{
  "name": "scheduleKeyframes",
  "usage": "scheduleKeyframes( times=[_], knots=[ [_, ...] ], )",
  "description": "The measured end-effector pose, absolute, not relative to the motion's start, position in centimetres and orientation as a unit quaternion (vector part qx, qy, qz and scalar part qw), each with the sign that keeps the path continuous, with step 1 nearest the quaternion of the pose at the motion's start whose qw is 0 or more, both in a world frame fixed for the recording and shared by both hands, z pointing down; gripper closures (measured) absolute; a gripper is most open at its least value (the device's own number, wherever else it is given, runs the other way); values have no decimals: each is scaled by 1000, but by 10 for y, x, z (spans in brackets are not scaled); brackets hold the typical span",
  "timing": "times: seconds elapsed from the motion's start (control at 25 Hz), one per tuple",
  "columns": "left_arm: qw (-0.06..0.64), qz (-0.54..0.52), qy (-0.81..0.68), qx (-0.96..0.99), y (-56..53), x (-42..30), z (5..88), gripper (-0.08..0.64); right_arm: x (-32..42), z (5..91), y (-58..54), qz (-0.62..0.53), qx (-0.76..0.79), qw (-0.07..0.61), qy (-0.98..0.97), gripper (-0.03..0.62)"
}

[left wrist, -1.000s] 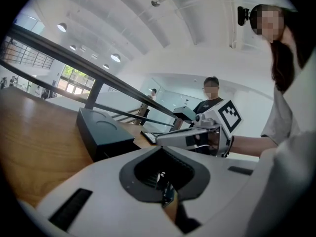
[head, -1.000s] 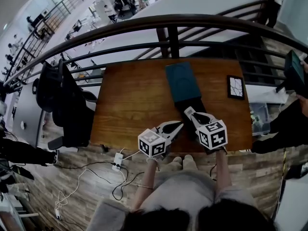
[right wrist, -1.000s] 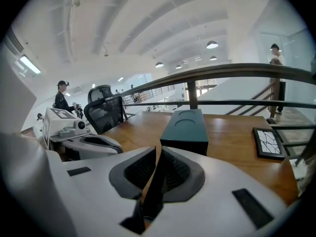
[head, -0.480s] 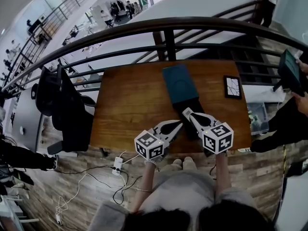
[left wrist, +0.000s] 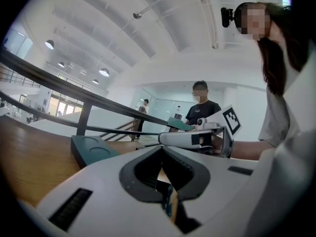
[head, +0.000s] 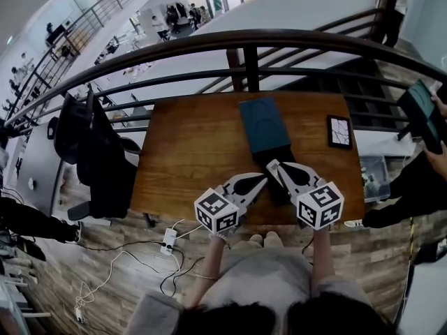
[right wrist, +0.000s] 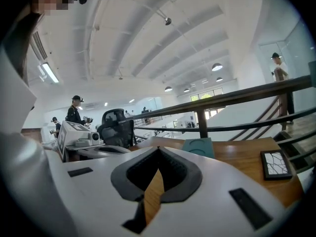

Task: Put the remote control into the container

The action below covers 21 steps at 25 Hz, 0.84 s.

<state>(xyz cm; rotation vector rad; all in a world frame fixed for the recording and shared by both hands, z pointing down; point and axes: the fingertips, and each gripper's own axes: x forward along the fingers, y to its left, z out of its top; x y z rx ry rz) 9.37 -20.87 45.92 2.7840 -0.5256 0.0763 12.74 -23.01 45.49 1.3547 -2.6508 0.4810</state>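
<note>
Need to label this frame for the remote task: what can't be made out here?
Dark shape at the container's near end, head view: partly behind the right gripper, too small to call it the remote.
Container's inside: both gripper views look too low across it.
Framed panel: pattern too small, head view.

The dark teal rectangular container (head: 264, 123) sits on the brown wooden table (head: 192, 152), mid-width, toward the far edge. Touching its near end, a long black flat object (head: 279, 152) runs toward the table's near edge. The black-framed square tile (head: 339, 131) lies on the table's right side. The left gripper (head: 261, 181) and right gripper (head: 272, 165) are side by side over the near edge. The black office chair (head: 91, 152) stands left of the table, the dark metal railing (head: 244, 42) runs behind it, and the white power strip (head: 168, 239) lies on the floor off its near left corner.
</note>
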Motion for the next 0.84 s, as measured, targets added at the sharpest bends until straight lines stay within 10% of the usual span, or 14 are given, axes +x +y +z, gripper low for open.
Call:
scheduleKeyframes(
  times=[0.84],
  knots=[
    [119,2,-188,975,-217,112,438,555,140,440,-235,130,428,37,-893,563]
  ],
)
